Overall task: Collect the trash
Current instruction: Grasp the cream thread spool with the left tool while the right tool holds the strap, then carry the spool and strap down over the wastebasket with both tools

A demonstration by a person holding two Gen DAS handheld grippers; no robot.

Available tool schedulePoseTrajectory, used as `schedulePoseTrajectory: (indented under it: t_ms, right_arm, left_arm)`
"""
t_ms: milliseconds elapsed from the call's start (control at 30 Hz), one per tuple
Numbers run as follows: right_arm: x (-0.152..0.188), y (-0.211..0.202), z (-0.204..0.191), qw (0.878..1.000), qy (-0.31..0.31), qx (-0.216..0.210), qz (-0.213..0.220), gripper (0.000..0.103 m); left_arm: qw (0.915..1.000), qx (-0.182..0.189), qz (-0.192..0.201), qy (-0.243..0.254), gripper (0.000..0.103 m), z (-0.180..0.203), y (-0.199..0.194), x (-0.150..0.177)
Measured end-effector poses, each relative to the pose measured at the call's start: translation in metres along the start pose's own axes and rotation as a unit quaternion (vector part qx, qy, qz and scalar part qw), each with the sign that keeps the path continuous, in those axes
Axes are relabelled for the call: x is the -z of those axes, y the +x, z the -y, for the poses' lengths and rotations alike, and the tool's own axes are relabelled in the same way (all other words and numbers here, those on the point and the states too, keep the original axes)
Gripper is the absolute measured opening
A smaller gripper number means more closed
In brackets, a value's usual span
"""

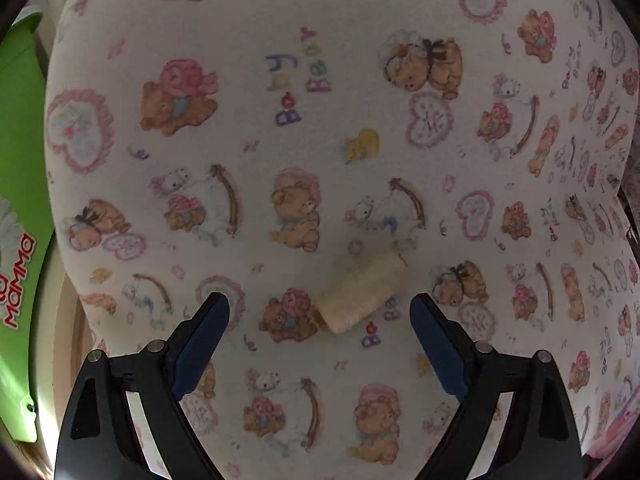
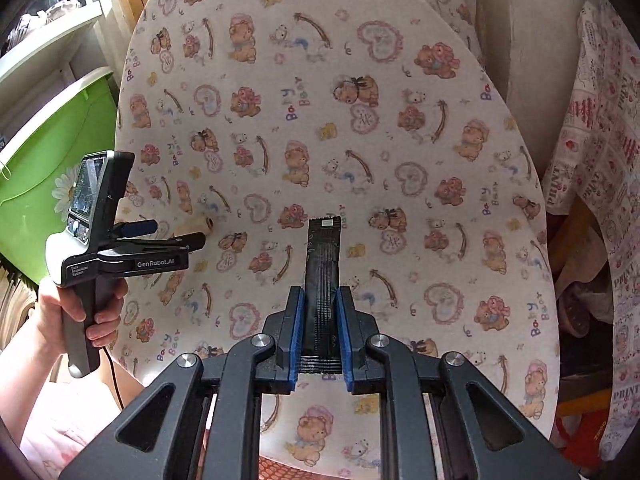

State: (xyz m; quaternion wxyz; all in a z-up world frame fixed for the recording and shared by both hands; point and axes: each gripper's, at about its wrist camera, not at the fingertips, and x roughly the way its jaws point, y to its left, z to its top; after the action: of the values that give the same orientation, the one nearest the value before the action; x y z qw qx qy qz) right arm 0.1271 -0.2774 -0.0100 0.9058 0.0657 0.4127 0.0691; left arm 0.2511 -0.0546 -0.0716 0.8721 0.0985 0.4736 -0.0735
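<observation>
A cream-coloured rolled wrapper [image 1: 360, 290] lies on the teddy-bear patterned board [image 1: 320, 120]. My left gripper [image 1: 319, 312] is open and hovers over it, its blue pads either side of the roll and not touching it. In the right wrist view the left gripper [image 2: 172, 232] shows from the side at the board's left edge, with the roll [image 2: 196, 225] by its tips. My right gripper [image 2: 320, 312] is shut on a long black sachet wrapper [image 2: 323, 272] that sticks out forward above the board [image 2: 400, 160].
A green plastic bin [image 2: 44, 152] with a daisy print stands left of the board; it also shows in the left wrist view [image 1: 20, 200]. White shelves [image 2: 48, 40] are behind it. A printed cloth [image 2: 600, 140] hangs at the right over clutter.
</observation>
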Motion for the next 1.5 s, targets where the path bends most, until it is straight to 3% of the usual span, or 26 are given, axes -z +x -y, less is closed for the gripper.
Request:
schedulePoseTrajectory:
  t_ms: [133, 167, 233, 267, 433, 700, 800, 833, 867, 900, 967, 1100, 1167, 1233, 1267, 1400, 1500]
  right_arm:
    - [-0.001, -0.003, 0.002, 1.000, 0.002, -0.008, 0.003, 0.017]
    - [-0.002, -0.002, 0.002, 1.000, 0.002, -0.008, 0.003, 0.017]
    - [-0.003, -0.002, 0.003, 1.000, 0.006, -0.007, 0.002, 0.017]
    - [-0.003, -0.002, 0.003, 1.000, 0.008, -0.009, 0.002, 0.017]
    - [-0.003, -0.003, 0.000, 1.000, 0.006, -0.015, 0.000, 0.017]
    - [0.006, 0.000, -0.012, 1.000, -0.001, -0.018, -0.013, 0.017]
    - [0.008, 0.000, -0.018, 1.000, -0.009, -0.002, -0.008, 0.017]
    - [0.008, 0.000, -0.019, 1.000, -0.010, -0.002, -0.009, 0.017]
    - [0.008, 0.000, -0.020, 1.000, -0.009, -0.006, -0.010, 0.017]
    - [0.009, -0.001, -0.021, 1.000, -0.008, -0.008, -0.010, 0.017]
    - [0.010, -0.002, -0.022, 1.000, -0.009, -0.008, -0.009, 0.017]
    - [0.012, -0.006, -0.023, 1.000, -0.012, -0.006, -0.007, 0.017]
    - [0.011, -0.008, -0.021, 1.000, -0.010, -0.008, -0.006, 0.017]
    - [0.012, -0.009, -0.020, 1.000, -0.011, -0.004, -0.004, 0.017]
    - [0.012, -0.009, -0.019, 1.000, -0.013, -0.003, -0.005, 0.017]
    - [0.013, -0.009, -0.017, 1.000, -0.018, 0.007, -0.006, 0.017]
    - [0.013, -0.012, -0.016, 1.000, -0.016, 0.012, -0.001, 0.017]
  left_arm:
    - [0.9992, -0.010, 0.005, 0.037, 0.091, 0.015, 0.008, -0.006]
    - [0.9992, -0.010, 0.011, 0.038, 0.086, 0.016, 0.007, -0.006]
    - [0.9995, 0.003, 0.010, 0.029, 0.061, 0.017, 0.005, -0.007]
    - [0.9996, 0.018, 0.006, 0.022, 0.044, 0.015, 0.003, -0.006]
    - [0.9984, 0.054, 0.003, 0.019, 0.045, 0.018, -0.014, 0.014]
    - [0.9951, 0.044, -0.024, -0.085, 0.045, 0.015, -0.036, 0.053]
    - [0.9914, 0.042, -0.030, -0.120, 0.045, 0.014, -0.042, 0.061]
    - [0.9899, 0.048, -0.030, -0.130, 0.047, 0.015, -0.043, 0.066]
    - [0.9886, 0.058, -0.033, -0.135, 0.062, 0.016, -0.043, 0.065]
    - [0.9867, 0.077, -0.032, -0.140, 0.070, 0.017, -0.044, 0.065]
    - [0.9849, 0.107, -0.021, -0.134, 0.071, 0.019, -0.046, 0.069]
    - [0.9898, 0.114, -0.015, -0.084, 0.074, 0.033, -0.048, 0.074]
    - [0.9918, 0.109, -0.006, -0.067, 0.073, 0.046, -0.047, 0.076]
    - [0.9935, 0.101, 0.008, -0.050, 0.066, 0.055, -0.050, 0.076]
    - [0.9942, 0.096, 0.012, -0.047, 0.046, 0.055, -0.051, 0.078]
    - [0.9908, 0.115, 0.019, -0.069, 0.044, 0.039, -0.048, 0.062]
    - [0.9915, 0.097, 0.043, -0.075, 0.044, 0.032, -0.070, 0.070]
